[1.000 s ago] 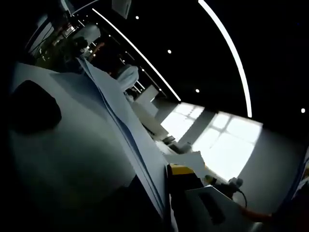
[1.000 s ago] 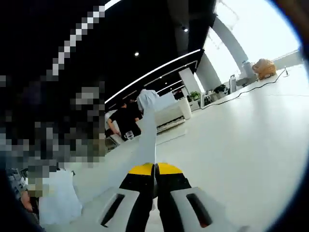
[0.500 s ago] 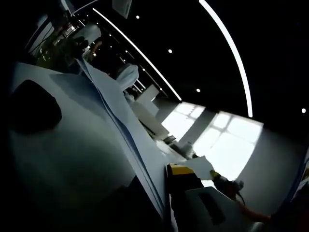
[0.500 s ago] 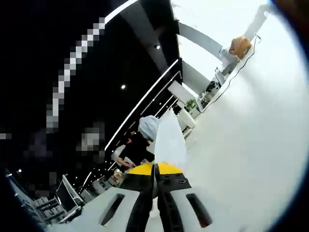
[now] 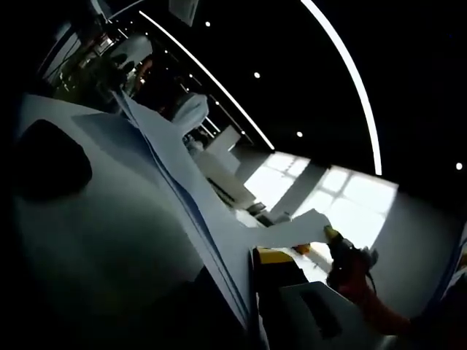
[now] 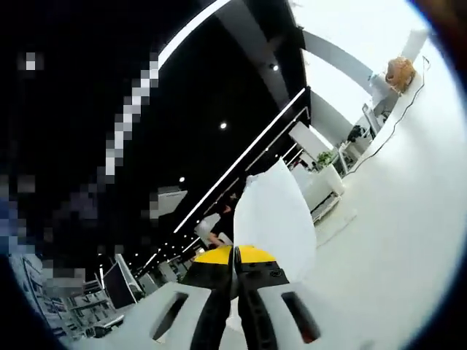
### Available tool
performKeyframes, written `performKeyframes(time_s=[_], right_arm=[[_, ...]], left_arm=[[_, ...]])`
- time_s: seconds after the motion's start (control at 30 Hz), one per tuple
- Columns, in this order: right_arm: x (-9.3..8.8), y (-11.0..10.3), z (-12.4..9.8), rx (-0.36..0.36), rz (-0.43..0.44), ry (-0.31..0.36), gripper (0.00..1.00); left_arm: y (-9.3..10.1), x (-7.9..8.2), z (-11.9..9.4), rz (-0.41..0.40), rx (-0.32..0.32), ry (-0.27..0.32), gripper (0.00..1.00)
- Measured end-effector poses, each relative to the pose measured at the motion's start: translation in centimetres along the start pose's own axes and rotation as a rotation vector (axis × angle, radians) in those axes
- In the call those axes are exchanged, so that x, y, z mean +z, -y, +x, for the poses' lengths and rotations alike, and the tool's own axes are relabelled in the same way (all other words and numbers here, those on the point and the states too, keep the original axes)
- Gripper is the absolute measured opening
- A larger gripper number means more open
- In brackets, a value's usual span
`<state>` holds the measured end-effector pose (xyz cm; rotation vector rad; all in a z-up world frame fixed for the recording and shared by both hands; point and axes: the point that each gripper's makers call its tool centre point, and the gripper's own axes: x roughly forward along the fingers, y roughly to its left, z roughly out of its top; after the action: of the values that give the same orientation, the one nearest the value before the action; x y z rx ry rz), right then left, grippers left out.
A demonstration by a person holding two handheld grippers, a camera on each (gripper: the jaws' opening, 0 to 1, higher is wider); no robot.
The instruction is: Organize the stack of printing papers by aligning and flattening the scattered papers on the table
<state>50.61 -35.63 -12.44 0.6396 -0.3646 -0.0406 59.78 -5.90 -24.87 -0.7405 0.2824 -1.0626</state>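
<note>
Papers (image 5: 146,211) are blocking the left gripper (image 5: 255,255), grip unclear, while the right gripper (image 6: 234,257) at 6 o'clock is pinching a sheet (image 6: 273,211).

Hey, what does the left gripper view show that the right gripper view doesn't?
Left gripper view: a fanned stack of papers seen edge-on beside the left gripper, a dark rounded shape on the sheets, a bright window, and the right gripper coming in from the right holding a paper corner.

Right gripper view: the right gripper's jaws are closed on a curved sheet, over a white table with a cable and a tan object.

Both share: white paper held at the jaws and long ceiling light strips.
</note>
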Motion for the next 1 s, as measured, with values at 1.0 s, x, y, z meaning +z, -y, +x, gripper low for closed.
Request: performKeyframes(time_s=[1.0], right_arm=[[6.0, -15.0, 0.4, 0.340, -0.020, 0.120, 0.00]], left_arm=[[1.8, -0.5, -0.2, -0.016, -0.007, 0.006, 0.08]])
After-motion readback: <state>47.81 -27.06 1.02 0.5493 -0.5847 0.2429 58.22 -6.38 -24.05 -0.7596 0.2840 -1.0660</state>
